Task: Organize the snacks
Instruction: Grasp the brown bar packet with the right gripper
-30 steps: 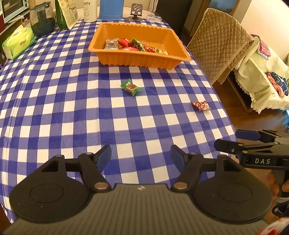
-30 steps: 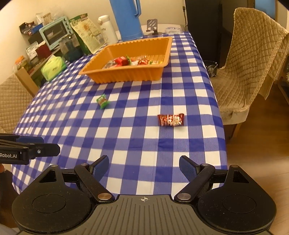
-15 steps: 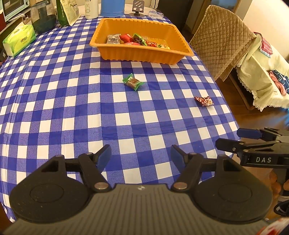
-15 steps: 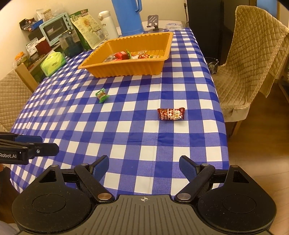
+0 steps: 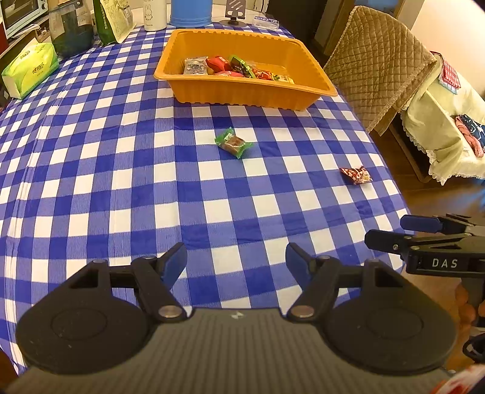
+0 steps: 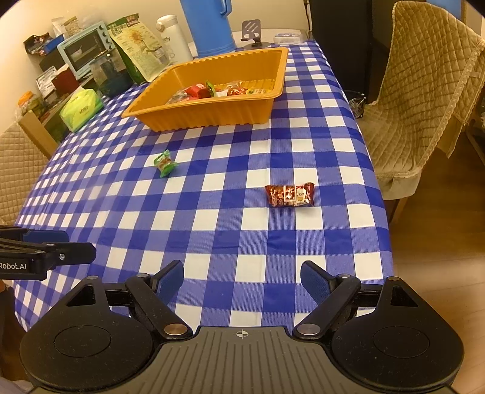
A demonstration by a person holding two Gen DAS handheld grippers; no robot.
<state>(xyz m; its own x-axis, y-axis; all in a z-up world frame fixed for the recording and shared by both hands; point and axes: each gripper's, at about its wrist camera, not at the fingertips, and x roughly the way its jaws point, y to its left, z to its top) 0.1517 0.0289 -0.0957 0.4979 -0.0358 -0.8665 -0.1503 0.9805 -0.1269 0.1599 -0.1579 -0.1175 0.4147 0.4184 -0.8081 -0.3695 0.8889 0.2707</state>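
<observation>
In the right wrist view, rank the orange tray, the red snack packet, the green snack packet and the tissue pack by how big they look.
1. orange tray
2. tissue pack, though it sits farther away
3. red snack packet
4. green snack packet

A tray sits on the far part of the table, and many snacks lie inside it. In front of the tray, out on the table, lies one small snack, and off to its right, near the table's edge, lies a longer snack. Behind the tray stand a jug and a phone stand, a tissue pack lies to the tray's left, and a chair stands to the right of the table.
</observation>
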